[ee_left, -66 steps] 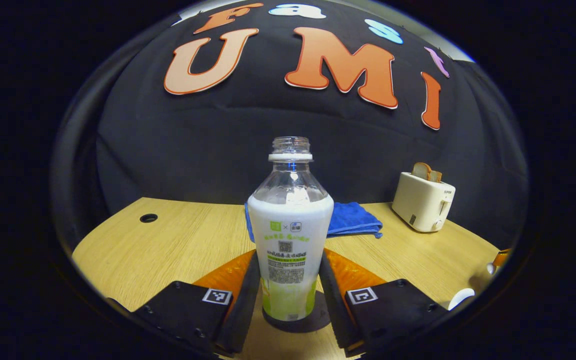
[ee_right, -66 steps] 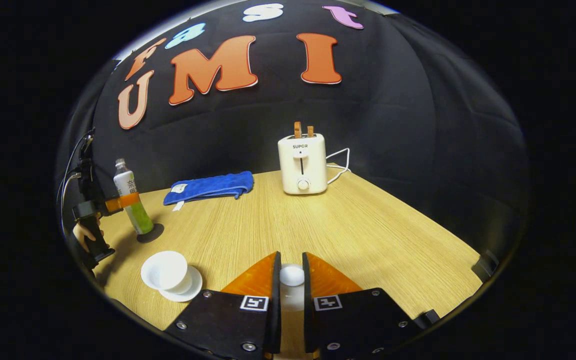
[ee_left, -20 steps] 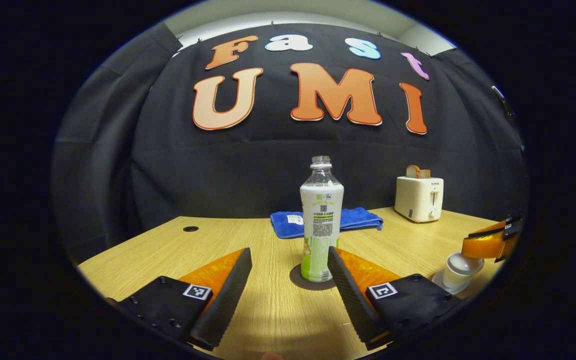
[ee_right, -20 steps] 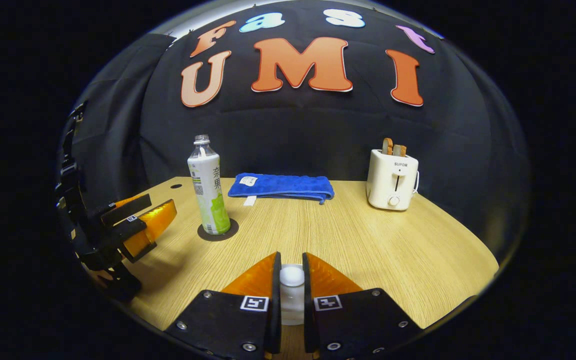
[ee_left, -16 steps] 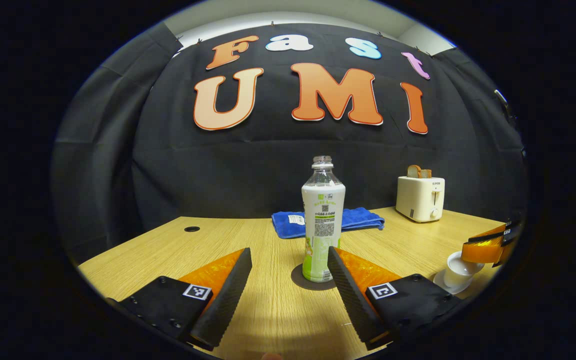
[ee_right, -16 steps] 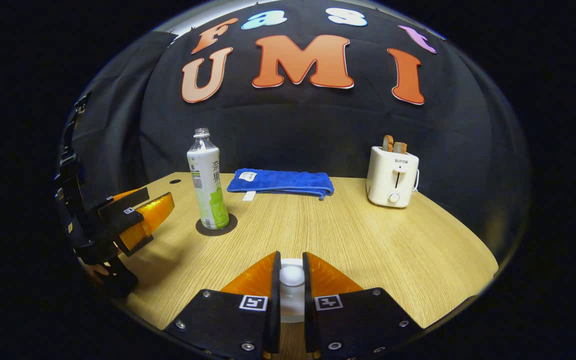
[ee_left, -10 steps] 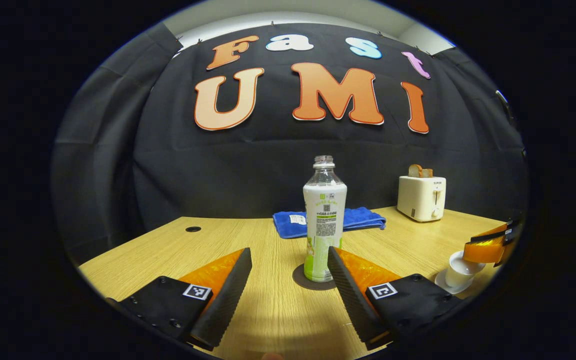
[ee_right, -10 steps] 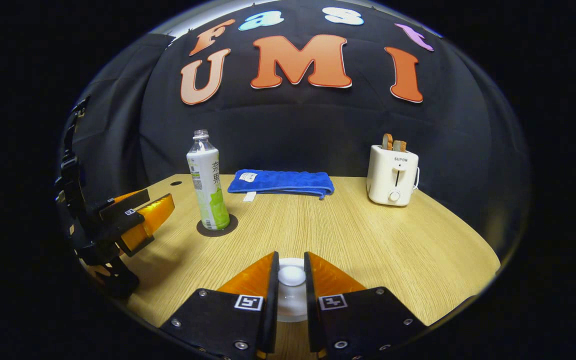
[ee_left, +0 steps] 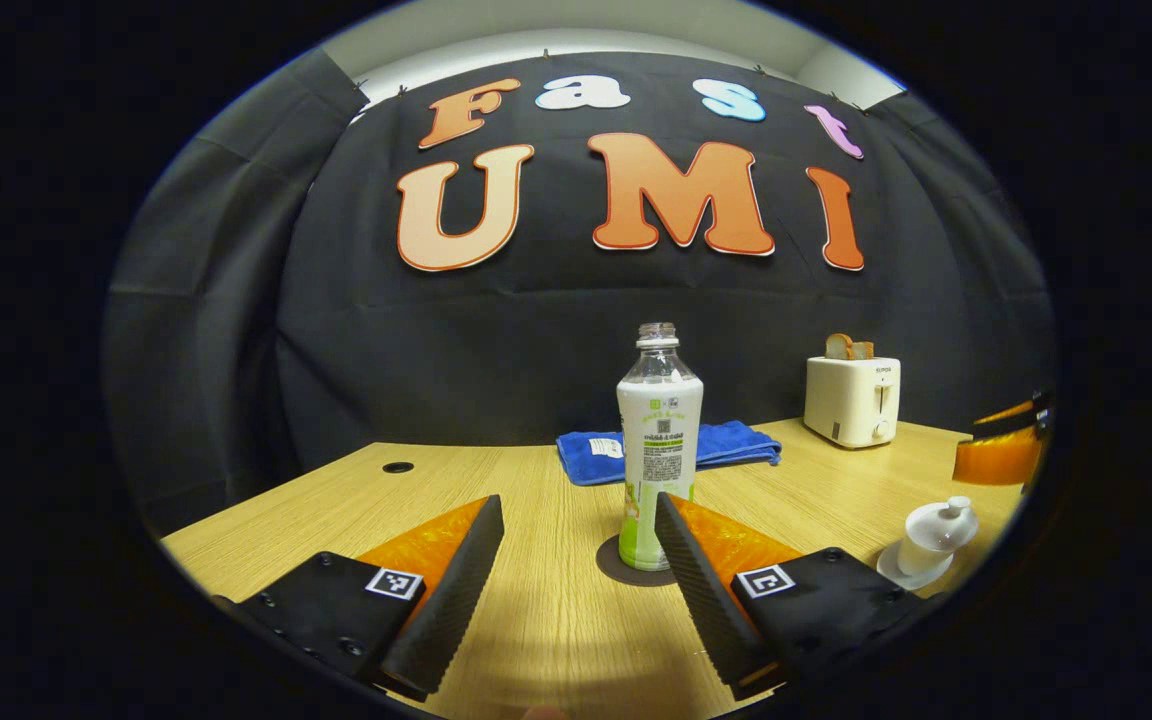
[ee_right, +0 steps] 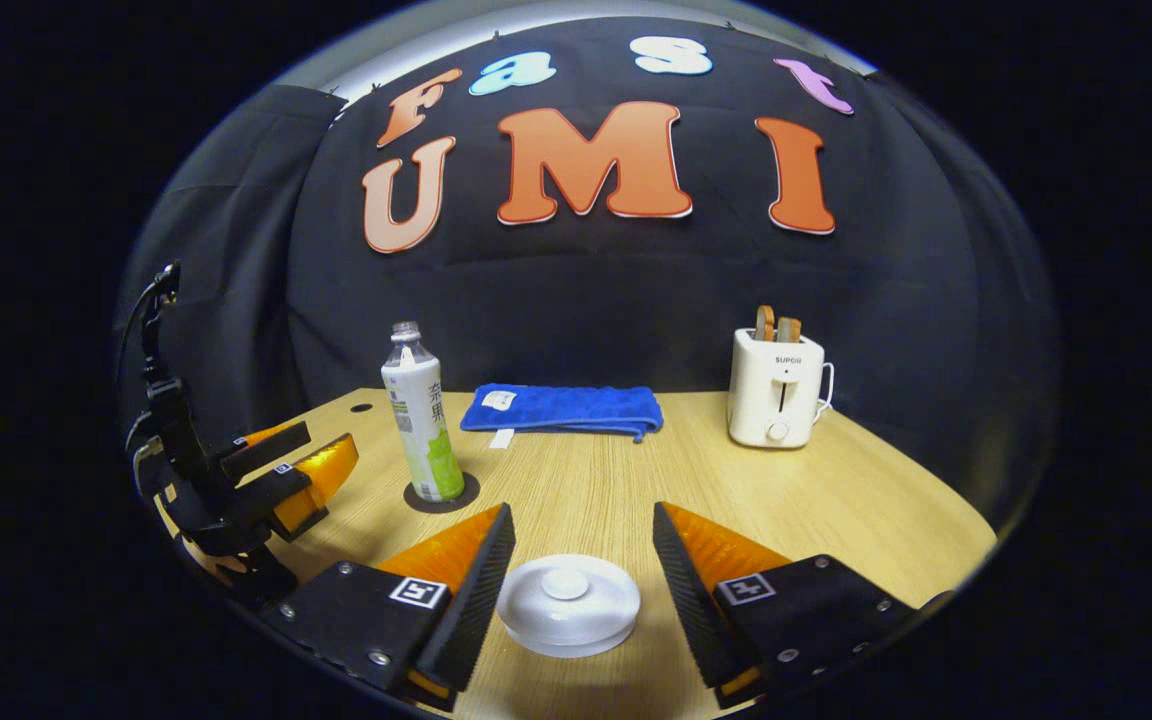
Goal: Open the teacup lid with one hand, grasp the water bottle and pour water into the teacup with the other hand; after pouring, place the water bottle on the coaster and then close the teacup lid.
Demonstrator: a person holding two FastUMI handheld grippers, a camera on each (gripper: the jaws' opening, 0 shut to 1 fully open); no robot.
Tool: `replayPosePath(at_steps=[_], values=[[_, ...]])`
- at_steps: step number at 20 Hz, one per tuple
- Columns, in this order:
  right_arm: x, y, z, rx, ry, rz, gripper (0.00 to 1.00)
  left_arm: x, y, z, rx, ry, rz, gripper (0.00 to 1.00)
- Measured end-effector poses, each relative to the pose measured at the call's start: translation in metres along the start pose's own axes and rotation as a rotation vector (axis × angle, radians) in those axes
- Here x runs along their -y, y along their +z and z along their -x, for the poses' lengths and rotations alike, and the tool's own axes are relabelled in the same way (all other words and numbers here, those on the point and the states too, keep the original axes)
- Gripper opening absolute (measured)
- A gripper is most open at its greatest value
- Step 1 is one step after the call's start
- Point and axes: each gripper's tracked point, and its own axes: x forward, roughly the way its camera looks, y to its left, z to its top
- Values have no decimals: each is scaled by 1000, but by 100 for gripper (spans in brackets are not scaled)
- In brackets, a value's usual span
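Lid (ee_right: pixel 568 603) now sits on the teacup (ee_left: pixel 928 540) — half a second ago we saw the right gripper (ee_right: pixel 576 560) pinching the knob, and now its fingers stand wide apart on either side, touching nothing. In the left gripper view we see the lidded cup on its saucer near the table's (ee_left: pixel 536 640) right edge, the right gripper lifted clear above it.

We find the left gripper (ee_left: pixel 576 545) equally spread and empty, set back from the water bottle (ee_left: pixel 658 450). That bottle stands upright on the dark coaster (ee_left: pixel 636 560), uncapped, where it stood a second ago.

We judge every step of the task complete: bottle parked, cup closed, both tools released. What remains, in our view, is only withdrawal — the right gripper should back away without brushing the lid, which rests loose and could slide off.

Toaster (ee_right: pixel 774 400) and blue cloth (ee_right: pixel 566 408) at the rear are uninvolved.
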Motion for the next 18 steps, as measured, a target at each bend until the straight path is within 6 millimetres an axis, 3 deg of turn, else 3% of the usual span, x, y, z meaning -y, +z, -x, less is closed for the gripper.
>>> replayPosePath(at_steps=[2,18], values=[[14,4,1,25,-41,23,96,0,-2,-1,-3,-1,2,98],[36,0,0,25,-82,6,98,-10,-2,-1,4,34,1,98]])
